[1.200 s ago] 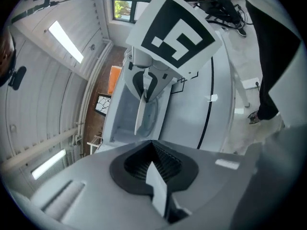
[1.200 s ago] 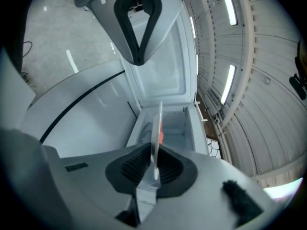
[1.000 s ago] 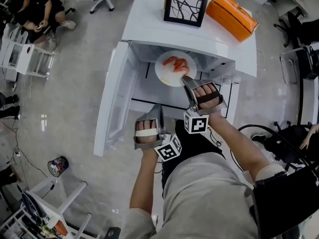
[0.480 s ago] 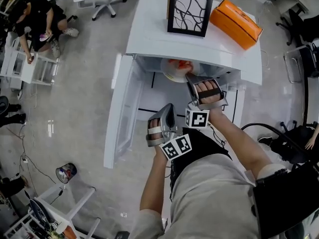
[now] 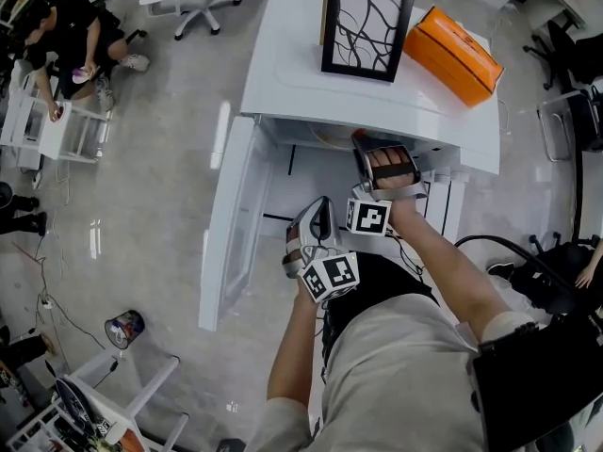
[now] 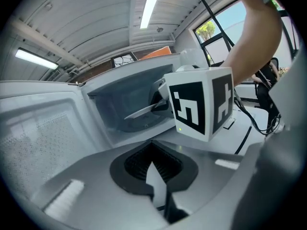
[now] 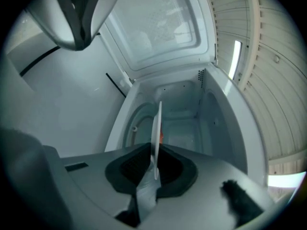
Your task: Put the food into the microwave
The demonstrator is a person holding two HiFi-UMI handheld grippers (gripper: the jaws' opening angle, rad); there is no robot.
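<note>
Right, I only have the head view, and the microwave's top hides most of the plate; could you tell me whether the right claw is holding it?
Observer: Yes, the right gripper view shows the right claw shut on the rim of the plate, inside the microwave cavity.
Operator: Thank you. Is it set down yet?
Observer: It seems not: a gap shows between the plate and the turntable.
Operator: And the other claw, is it carrying anything?
Observer: No, the left gripper view shows the left claw shut, with nothing between its jaws.
</note>
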